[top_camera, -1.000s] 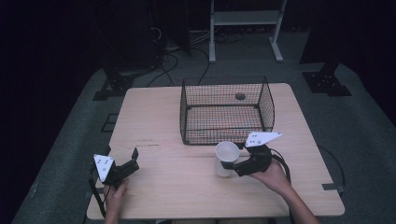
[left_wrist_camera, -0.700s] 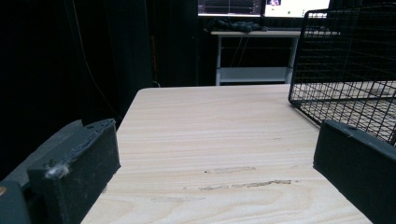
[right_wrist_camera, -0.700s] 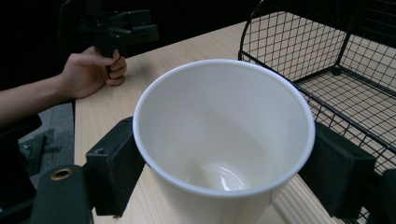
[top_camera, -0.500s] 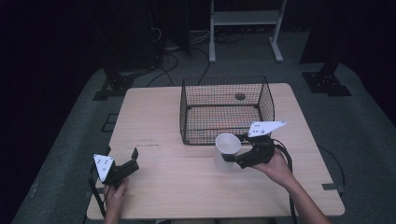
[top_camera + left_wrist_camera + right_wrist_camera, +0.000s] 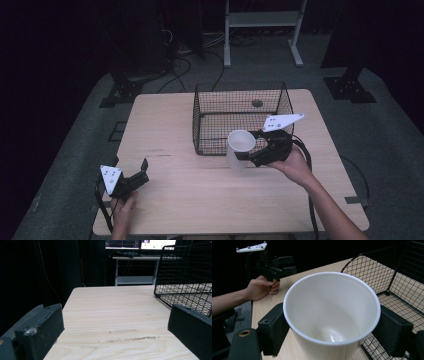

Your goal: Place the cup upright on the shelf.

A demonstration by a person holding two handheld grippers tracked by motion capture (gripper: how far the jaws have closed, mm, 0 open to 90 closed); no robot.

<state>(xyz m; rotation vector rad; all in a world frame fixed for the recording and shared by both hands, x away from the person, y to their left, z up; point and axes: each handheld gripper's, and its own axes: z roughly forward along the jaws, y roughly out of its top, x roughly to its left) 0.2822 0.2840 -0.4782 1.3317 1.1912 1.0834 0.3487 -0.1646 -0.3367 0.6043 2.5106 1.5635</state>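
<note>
While lifted, cup (image 5: 332,315) between right claw (image 5: 332,332) jaws.

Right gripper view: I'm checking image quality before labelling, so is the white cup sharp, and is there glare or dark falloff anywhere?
Right gripper view: the white paper cup is sharp, with one small glare patch on its inner bottom; the background behind the light wooden table is black. High view: the surroundings are dim and the picture is soft. Left gripper view: the near jaws are slightly blurred, and the black wire basket is crisp.

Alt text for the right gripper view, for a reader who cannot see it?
A white paper cup, open end up and empty, is clamped between the right gripper's black jaws above a light wooden table. A black wire basket stands right; the left gripper is behind.
</note>
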